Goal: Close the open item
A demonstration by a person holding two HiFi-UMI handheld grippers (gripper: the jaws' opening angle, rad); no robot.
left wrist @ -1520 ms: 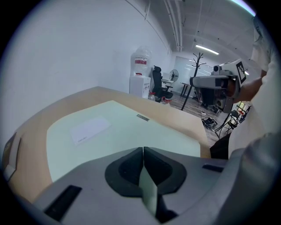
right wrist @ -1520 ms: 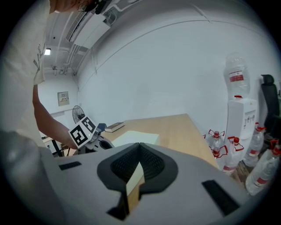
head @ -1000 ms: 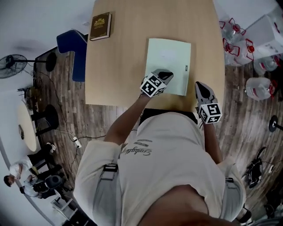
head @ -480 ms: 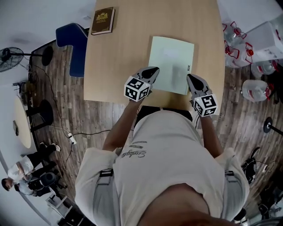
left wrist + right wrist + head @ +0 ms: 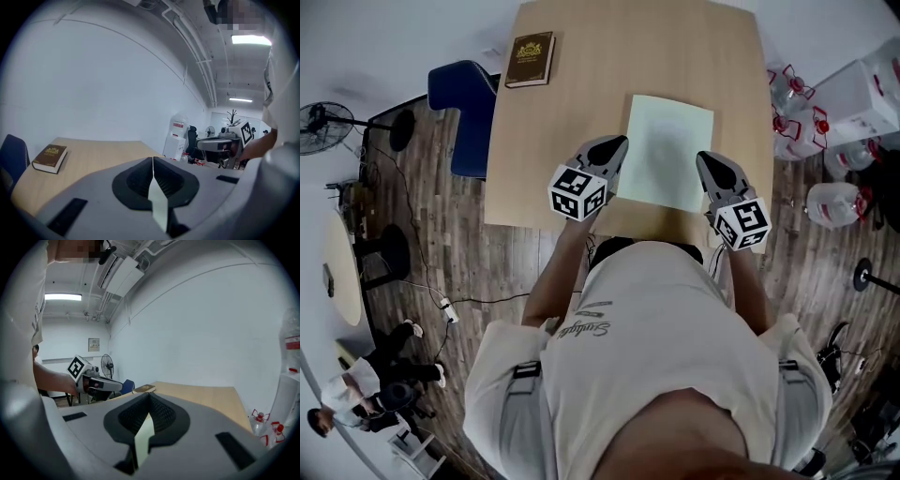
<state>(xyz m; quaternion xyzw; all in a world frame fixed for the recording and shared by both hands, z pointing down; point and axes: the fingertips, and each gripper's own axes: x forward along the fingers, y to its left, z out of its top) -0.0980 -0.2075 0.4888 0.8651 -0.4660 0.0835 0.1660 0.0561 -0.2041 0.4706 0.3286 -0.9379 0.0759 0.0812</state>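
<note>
The wooden tabletop point(image 5: 553, 141) carries a pale green booklet point(image 5: 667, 150) lying flat and shut near its near edge. A brown book point(image 5: 531, 59) sits at the far left corner. The left gripper point(image 5: 617, 142) and right gripper point(image 5: 704, 158) flank the booklet, each with jaws pressed together and nothing between them.

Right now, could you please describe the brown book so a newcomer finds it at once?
On the wooden table, the brown book lies at the far left corner, by the blue chair. It is dark with gold print, unlike the pale green booklet.
</note>
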